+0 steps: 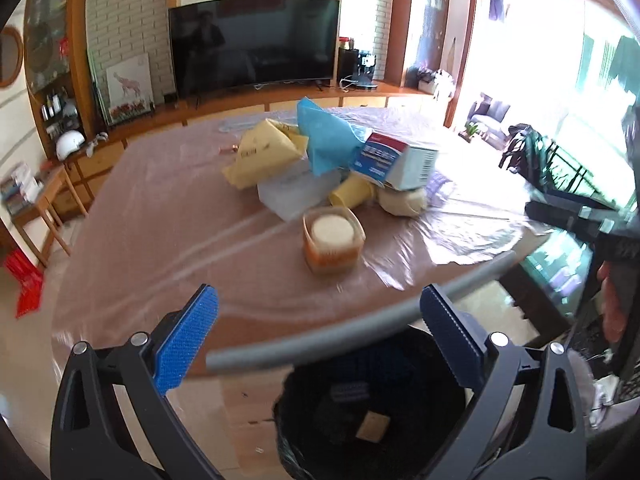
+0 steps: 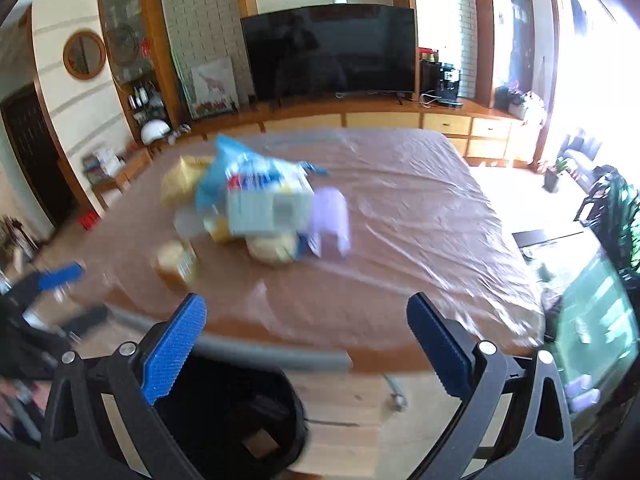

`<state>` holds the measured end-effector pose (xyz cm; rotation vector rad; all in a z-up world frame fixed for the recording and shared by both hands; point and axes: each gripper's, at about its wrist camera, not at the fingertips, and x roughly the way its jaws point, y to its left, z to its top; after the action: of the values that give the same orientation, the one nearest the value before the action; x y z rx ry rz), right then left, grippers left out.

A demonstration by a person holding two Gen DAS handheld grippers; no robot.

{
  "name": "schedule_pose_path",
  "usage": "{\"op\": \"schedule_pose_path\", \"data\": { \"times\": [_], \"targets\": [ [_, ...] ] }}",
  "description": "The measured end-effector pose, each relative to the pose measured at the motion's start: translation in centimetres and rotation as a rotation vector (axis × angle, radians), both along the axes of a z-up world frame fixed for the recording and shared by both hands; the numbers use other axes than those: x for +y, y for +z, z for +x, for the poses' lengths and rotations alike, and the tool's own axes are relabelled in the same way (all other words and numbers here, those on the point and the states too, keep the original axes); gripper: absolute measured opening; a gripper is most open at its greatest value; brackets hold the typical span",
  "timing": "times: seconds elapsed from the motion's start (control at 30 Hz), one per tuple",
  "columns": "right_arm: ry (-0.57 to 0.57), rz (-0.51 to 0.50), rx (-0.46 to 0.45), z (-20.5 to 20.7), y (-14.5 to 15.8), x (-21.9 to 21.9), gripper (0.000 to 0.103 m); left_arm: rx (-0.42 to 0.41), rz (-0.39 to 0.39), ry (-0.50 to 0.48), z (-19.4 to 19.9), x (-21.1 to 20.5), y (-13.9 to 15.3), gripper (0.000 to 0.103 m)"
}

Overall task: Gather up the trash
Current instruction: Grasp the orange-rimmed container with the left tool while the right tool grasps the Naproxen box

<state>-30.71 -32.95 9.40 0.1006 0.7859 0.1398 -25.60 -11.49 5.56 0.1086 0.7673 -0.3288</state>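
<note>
Currently both tools are seen spread wide, nothing between the pads: left tool [image 1: 316, 340], right tool [image 2: 308, 344]. The bin [image 1: 372, 420] sits on the floor below them, against the near edge of the bench [image 1: 160, 200]. Beyond the bin, mid-bench, the trash pile [image 1: 320, 160] is heaped; a tub [image 1: 334, 240] stands nearest the bin.

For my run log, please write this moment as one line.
left gripper: open, empty | right gripper: open, empty | black round trash bin: below both | clear plastic tub: on table, nearest pile item
</note>
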Motion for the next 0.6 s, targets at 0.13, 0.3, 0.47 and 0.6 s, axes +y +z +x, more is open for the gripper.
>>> {"op": "schedule_pose_path", "data": {
  "times": [0.13, 0.3, 0.47, 0.6],
  "targets": [
    [0.017, 0.092, 0.011, 3.3, 0.6, 1.0, 0.099, 0.004, 0.040, -0.008, 2.1, -1.4, -0.8, 0.101],
    [0.038, 0.141, 0.062, 8.0, -0.2, 2.6, 0.099, 0.034, 0.011, 0.000, 4.0, -1.5, -1.4, 0.101],
    [0.030, 0.191, 0.126, 11.3, -1.9, 3.6, 0.099, 0.063, -0.009, 0.020, 5.8, -1.6, -1.9, 0.101],
    [0.015, 0.181, 0.140, 12.8, -3.0, 3.6, 0.099, 0.098, -0.051, 0.023, 6.8, -1.2, -2.4, 0.101]
  ]
}}
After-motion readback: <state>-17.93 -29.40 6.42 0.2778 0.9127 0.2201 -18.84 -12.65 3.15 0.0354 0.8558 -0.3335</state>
